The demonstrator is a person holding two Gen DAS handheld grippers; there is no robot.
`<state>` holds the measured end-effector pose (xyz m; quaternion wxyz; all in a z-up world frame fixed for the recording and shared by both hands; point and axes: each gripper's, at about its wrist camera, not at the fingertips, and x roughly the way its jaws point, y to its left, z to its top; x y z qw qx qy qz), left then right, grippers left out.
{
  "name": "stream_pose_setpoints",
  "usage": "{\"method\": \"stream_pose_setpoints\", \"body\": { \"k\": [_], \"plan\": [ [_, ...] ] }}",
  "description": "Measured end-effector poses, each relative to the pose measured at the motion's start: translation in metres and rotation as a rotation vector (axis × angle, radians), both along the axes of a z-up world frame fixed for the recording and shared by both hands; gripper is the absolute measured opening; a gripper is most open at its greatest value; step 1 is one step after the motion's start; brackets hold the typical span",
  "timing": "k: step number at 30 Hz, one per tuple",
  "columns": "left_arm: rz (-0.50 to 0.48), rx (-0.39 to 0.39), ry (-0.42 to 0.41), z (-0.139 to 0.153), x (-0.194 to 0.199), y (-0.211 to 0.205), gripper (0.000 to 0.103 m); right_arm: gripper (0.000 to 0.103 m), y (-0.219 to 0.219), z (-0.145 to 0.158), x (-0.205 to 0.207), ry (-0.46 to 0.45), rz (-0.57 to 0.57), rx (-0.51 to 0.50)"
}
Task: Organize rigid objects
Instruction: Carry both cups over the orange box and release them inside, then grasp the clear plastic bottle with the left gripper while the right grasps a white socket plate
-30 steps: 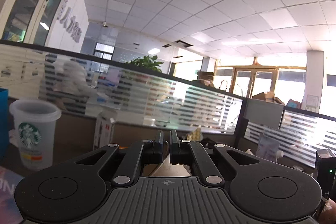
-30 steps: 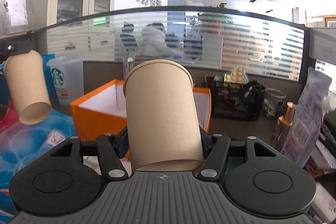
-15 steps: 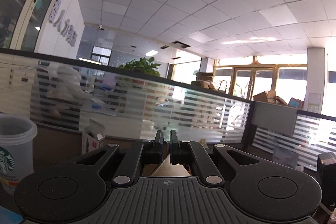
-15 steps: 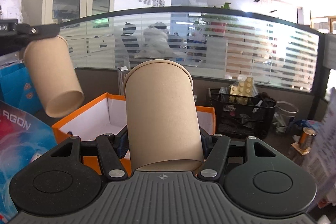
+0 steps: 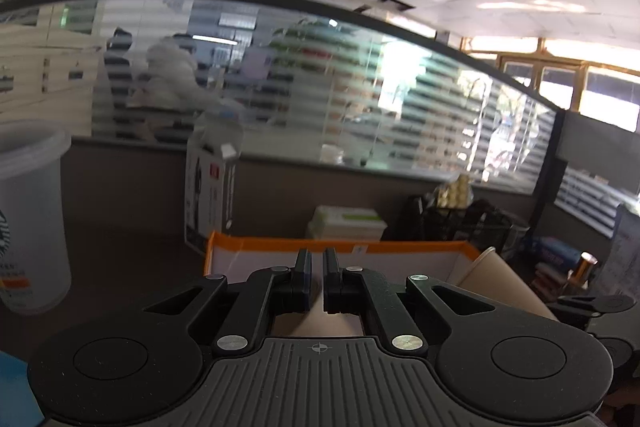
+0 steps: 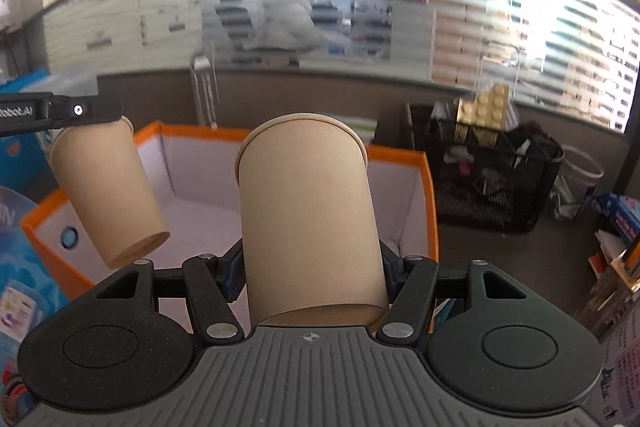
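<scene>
Both cups now over orange box [image 6: 424,163], nearer than before. Right fingers [image 6: 312,267] clamped on paper cup [image 6: 308,211]; left fingers [image 5: 317,277] pinched together on second cup's rim [image 6: 106,187]. Drop-in looks imminent.

Both grippers have moved in over the orange box [image 6: 428,187]. The left-held paper cup [image 6: 106,195], earlier out past the box's left edge, now hangs tilted above its left side under the left gripper [image 6: 116,109]. The right-held paper cup [image 6: 308,211] now sits over the box interior. In the left wrist view the box's far wall [image 5: 340,247] has come into sight and the Starbucks cup [image 5: 30,219] has slid to the left edge.
</scene>
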<state>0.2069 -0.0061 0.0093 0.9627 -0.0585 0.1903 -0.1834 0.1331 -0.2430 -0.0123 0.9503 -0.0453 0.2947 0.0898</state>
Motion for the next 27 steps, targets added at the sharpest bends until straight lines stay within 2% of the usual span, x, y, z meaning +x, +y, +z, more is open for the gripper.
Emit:
{"method": "stream_pose_setpoints", "body": {
  "k": [6,7,8,9,11,12,13,16,20,22,24,26,27],
  "plan": [
    [0.008,0.037,0.044,-0.007,0.007,-0.003,0.004,0.059,0.009,-0.007,0.007,0.017,-0.001,-0.049],
    [0.010,0.040,0.047,-0.006,0.006,-0.003,0.009,0.060,0.010,-0.007,0.008,0.018,-0.001,-0.053],
    [0.016,0.049,0.053,-0.006,0.005,-0.003,0.012,0.067,0.011,-0.007,0.009,0.018,-0.002,-0.057],
    [0.011,0.048,0.055,-0.005,0.004,-0.002,0.022,0.076,0.011,-0.007,0.010,0.015,-0.008,-0.056],
    [0.002,0.042,0.055,-0.002,0.000,0.000,0.059,0.083,0.012,-0.005,0.011,0.014,-0.011,-0.058],
    [0.010,0.043,0.051,0.001,-0.004,0.001,0.091,0.083,0.012,-0.004,0.011,0.012,-0.008,-0.061],
    [0.017,0.036,0.034,0.005,-0.008,0.003,0.102,0.083,0.013,-0.002,0.010,0.006,-0.004,-0.063],
    [0.022,0.035,-0.026,0.025,-0.030,0.013,0.103,0.083,0.015,0.012,-0.002,-0.045,0.013,-0.062],
    [0.022,0.007,-0.096,0.040,-0.061,0.041,0.103,0.092,0.020,0.038,-0.044,-0.151,0.076,-0.059],
    [0.050,-0.054,-0.137,0.036,-0.078,0.063,0.103,0.096,0.023,0.043,-0.069,-0.179,0.125,-0.053],
    [0.107,-0.154,-0.169,0.024,-0.095,0.085,0.103,0.100,0.025,0.041,-0.095,-0.188,0.183,-0.046],
    [0.165,-0.240,-0.168,0.009,-0.108,0.106,0.103,0.100,0.026,0.032,-0.118,-0.177,0.224,-0.059],
    [0.173,-0.257,-0.147,0.003,-0.113,0.114,0.103,0.102,0.027,0.026,-0.128,-0.170,0.243,-0.070]
  ]
}}
